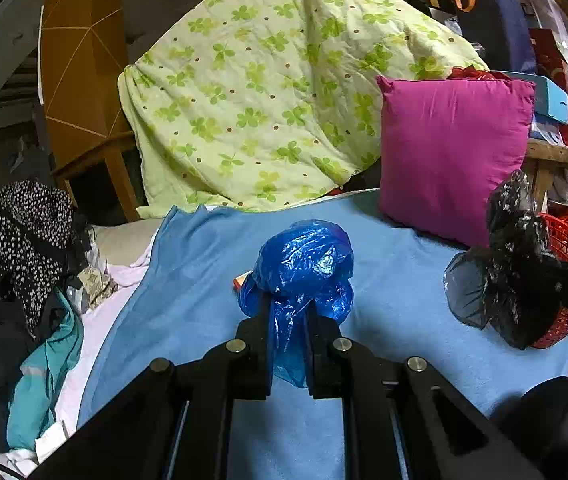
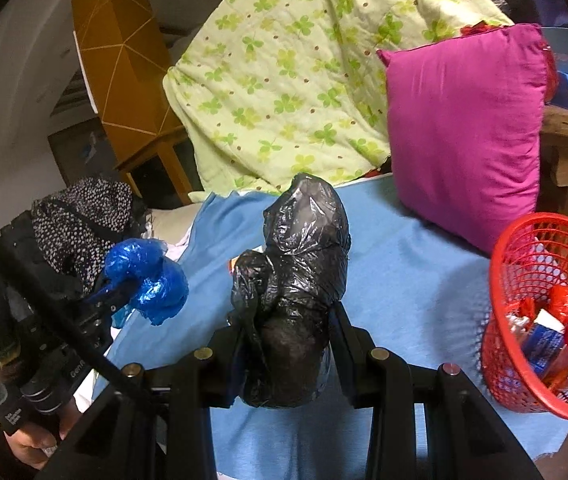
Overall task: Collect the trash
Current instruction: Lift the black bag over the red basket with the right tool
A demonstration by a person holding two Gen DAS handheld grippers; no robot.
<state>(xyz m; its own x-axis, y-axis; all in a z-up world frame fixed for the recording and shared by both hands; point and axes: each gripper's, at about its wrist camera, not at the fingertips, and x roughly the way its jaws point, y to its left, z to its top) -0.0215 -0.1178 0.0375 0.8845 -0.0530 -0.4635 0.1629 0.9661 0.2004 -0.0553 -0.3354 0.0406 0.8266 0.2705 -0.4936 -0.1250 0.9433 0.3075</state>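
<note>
A crumpled blue plastic bag (image 1: 304,264) is pinched between the fingers of my left gripper (image 1: 290,316), which is shut on it above the light blue sheet (image 1: 203,280). A crumpled black plastic bag (image 2: 300,272) bulges between the fingers of my right gripper (image 2: 292,320), which is shut on it. In the left wrist view the black bag (image 1: 500,264) hangs at the right, in front of the red basket (image 1: 564,320). In the right wrist view the blue bag (image 2: 143,276) and left gripper (image 2: 117,296) are at the left. The red mesh basket (image 2: 494,276) stands at the right, holding red and blue wrappers.
A magenta cushion (image 1: 452,152) and a green clover quilt (image 1: 263,80) lean at the back of the bed. Piled clothes, one black with white dots (image 1: 23,232), lie at the left. Cluttered shelves (image 1: 556,92) stand at the far right. A hand (image 2: 31,444) holds the left gripper's handle.
</note>
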